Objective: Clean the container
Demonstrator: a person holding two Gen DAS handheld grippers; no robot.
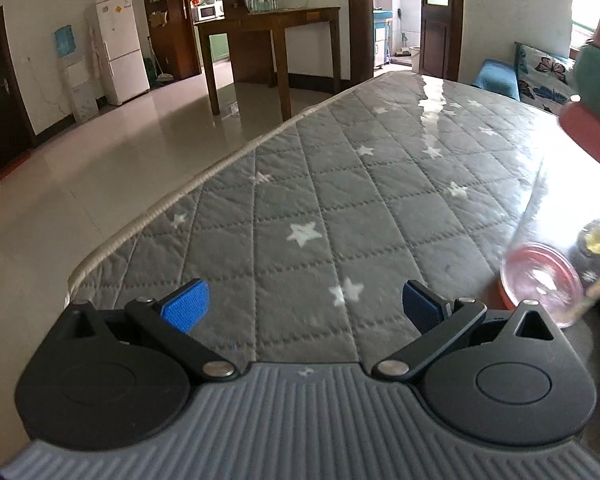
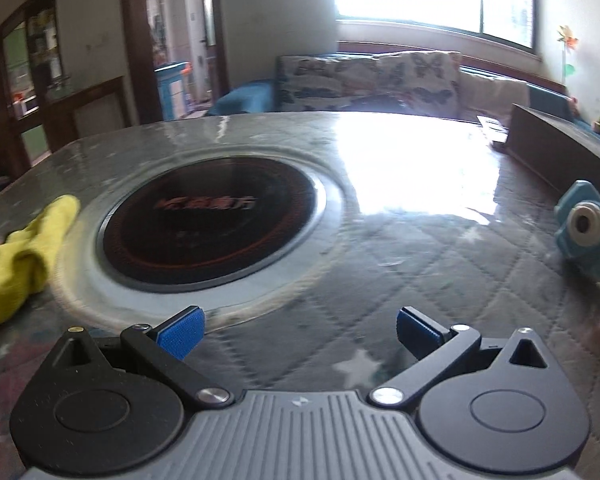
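Blue-padded left tool [image 1: 305, 306] and right tool [image 2: 300, 330] hover spread apart above the table [image 1: 340, 184].

Blurred red lettering on a black cooktop was the only writing in view.

The round black induction cooktop [image 2: 210, 224] set into the counter [image 2: 420, 184] carried a line of red characters across its middle, too smeared to read. In the left wrist view, the white fridge [image 1: 118, 46] bore small stickers, too small to make out.
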